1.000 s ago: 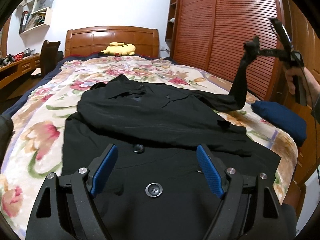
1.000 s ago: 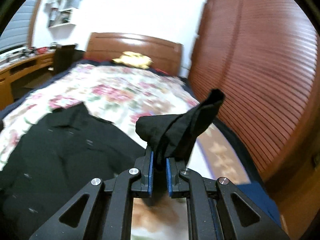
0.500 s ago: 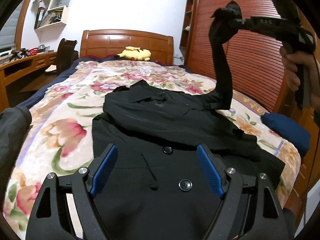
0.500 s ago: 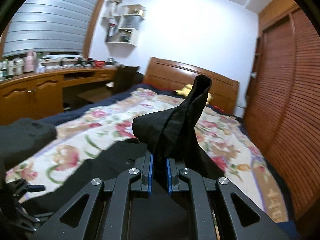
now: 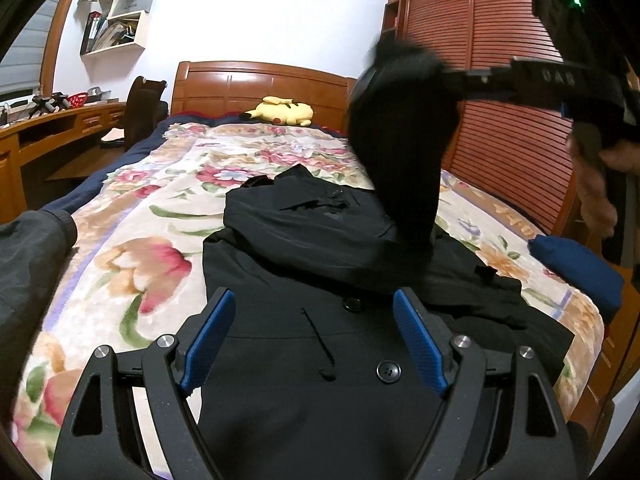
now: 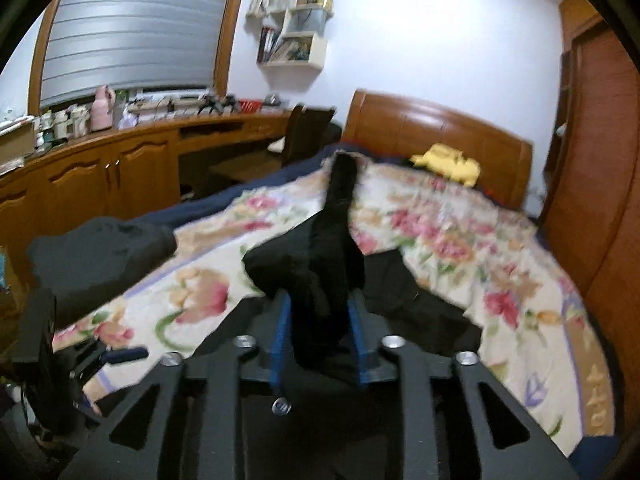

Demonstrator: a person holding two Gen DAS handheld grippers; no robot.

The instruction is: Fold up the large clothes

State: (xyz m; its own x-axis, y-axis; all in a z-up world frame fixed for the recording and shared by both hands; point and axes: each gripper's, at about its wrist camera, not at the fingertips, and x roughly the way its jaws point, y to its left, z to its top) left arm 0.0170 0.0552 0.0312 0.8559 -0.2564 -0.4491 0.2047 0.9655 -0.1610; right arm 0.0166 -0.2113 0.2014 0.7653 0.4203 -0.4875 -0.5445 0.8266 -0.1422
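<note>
Our right claw (image 6: 318, 334) was clamped on the black coat's sleeve (image 5: 404, 152), raised above the black buttoned coat (image 5: 320, 280); left claw (image 5: 314, 340) spread apart, empty, over its front.

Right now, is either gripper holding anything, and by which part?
The right gripper holds the black coat by the end of its sleeve, lifted above the bed. The left gripper is open, holding nothing.

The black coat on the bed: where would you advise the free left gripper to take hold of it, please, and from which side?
Probably the black coat at its left edge, approached from the left over the floral blanket: that edge lies flat and exposed. The left gripper hovers open; the right gripper holds the sleeve.
</note>
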